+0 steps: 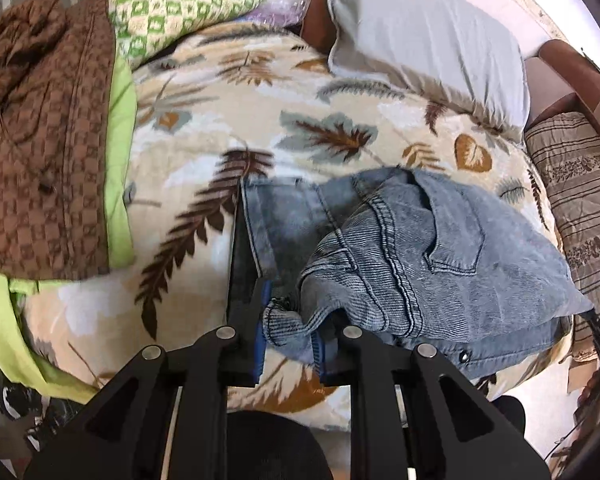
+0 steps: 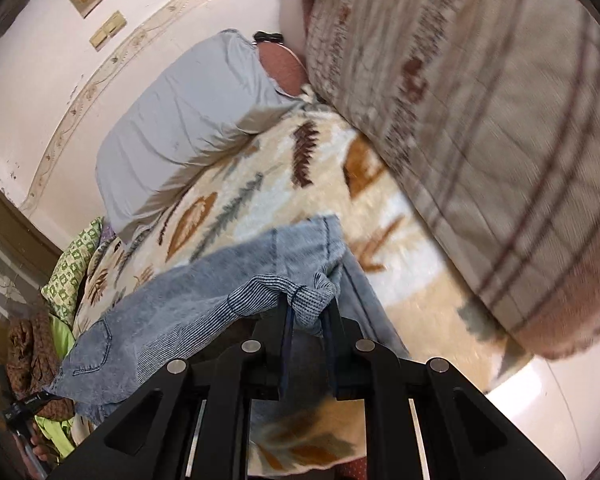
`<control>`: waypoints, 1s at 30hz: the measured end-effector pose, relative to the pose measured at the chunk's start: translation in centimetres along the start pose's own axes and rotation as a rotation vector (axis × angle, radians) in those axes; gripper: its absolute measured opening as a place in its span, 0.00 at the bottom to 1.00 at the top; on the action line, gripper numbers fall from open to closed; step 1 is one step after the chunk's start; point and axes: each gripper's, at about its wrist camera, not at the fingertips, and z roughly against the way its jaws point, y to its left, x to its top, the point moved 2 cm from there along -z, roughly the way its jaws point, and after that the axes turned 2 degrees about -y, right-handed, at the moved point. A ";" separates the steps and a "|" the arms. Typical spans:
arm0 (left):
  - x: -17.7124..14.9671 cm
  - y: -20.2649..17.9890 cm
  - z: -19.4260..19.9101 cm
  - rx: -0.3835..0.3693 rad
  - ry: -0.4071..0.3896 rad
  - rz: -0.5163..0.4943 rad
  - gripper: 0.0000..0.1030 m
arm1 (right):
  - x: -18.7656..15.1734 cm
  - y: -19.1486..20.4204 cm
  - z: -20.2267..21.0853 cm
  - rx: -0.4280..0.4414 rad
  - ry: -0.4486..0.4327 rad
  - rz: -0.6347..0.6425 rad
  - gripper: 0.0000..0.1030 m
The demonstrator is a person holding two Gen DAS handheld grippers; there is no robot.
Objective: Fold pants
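The left gripper (image 1: 290, 316) has its 2 fingers a little apart with a bunched fold of the jeans (image 1: 420, 248) pinched between the blue pads (image 1: 262, 320); the denim hem fills the gap, so the grip is closed on the cloth. The right gripper (image 2: 306, 320) likewise has its 2 fingers drawn in on a gathered edge of the jeans (image 2: 204, 292), the ribbed fabric bulging up between them.

The jeans lie on the leaf-print blanket (image 1: 220, 128), partly folded over on themselves. In the left wrist view a back pocket faces up and a metal rivet shows near the lower edge. In the right wrist view the denim hangs from the fingers and slopes down to the left, where another pocket shows, while a second layer lies flat under it on the blanket (image 2: 284, 184).

Beyond the jeans a grey pillow (image 1: 424, 36) rests at the head of the bed against the pale wall (image 2: 40, 92). A striped cushion (image 1: 580, 208) lies along the right side of the bed, close to the right wrist camera and blurred there. On the left side sit a brown patterned cloth (image 1: 40, 128) over a lime green sheet (image 1: 120, 152), and a green and cream checked cloth (image 1: 172, 12) beyond them.
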 end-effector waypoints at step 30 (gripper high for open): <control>-3.2 1.0 -0.3 -0.270 0.152 0.175 0.55 | -9.6 12.7 -3.4 0.241 0.254 0.022 0.58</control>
